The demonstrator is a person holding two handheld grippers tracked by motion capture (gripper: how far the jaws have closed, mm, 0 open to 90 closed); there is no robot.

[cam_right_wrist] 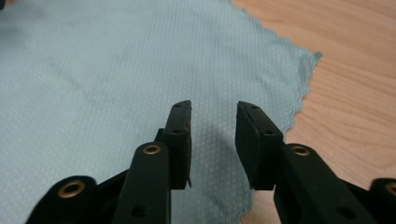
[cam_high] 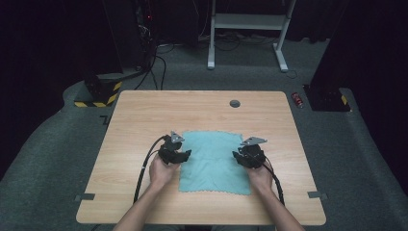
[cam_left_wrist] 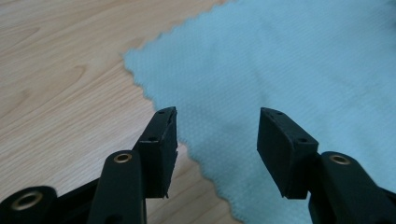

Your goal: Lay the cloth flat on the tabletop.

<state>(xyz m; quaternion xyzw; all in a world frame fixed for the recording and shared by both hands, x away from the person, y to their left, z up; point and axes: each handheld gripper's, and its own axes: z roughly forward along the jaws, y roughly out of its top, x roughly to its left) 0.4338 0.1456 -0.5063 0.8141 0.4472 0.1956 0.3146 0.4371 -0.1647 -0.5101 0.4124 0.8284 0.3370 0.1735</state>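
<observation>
Dim surroundings, evenly lit, soft focus.

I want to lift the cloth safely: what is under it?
The blue cloth lies flat on the wooden table, whose top shows all round it. No bump shows, but whatever the cloth covers is hidden. Both tongs, left and right, are open above its edges.

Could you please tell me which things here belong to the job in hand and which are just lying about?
In the job:
- teal cloth, flat on the table
- left hand-held gripper, open at its left edge
- right hand-held gripper, open at its right edge

Lying about:
- red object on the floor
- yellow-black striped base
</observation>
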